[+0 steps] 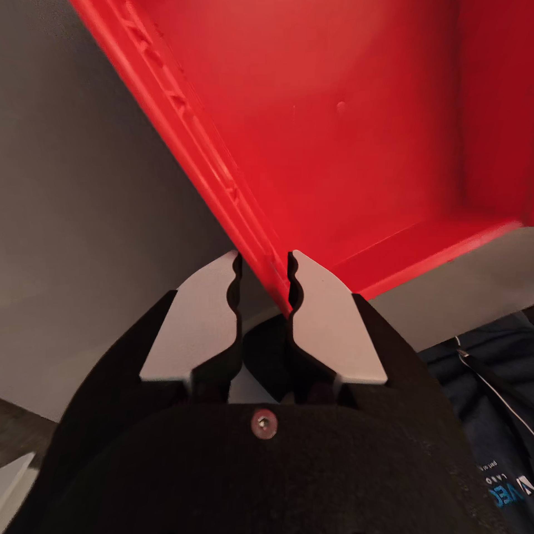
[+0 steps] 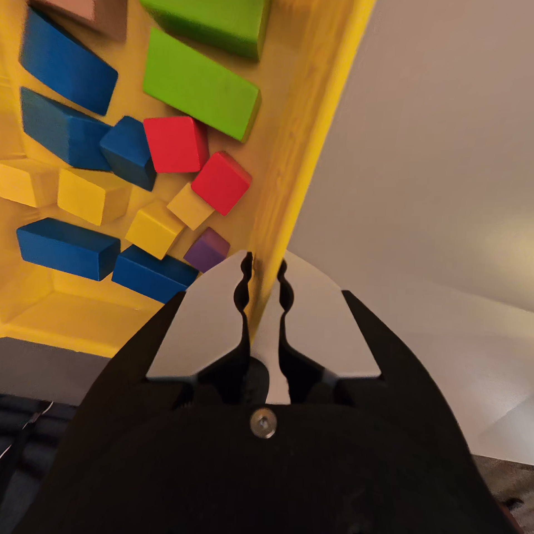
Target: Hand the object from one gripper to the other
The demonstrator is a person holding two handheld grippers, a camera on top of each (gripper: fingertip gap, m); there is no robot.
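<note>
**Right gripper on the yellow bin's wall**

The right gripper (image 2: 265, 261) straddles the side wall of a yellow bin (image 2: 291, 185), one finger inside, one outside; whether the pads press the wall cannot be told. Left of the fingers, blocks lie loose on the bin floor: a purple cube (image 2: 208, 250) nearest the tip, blue blocks (image 2: 68, 248) beyond it, yellow cubes (image 2: 153, 228), two red cubes (image 2: 221, 183) ahead, and green blocks (image 2: 199, 86) farther ahead. To the right lies a pale surface (image 2: 419, 173).
</note>
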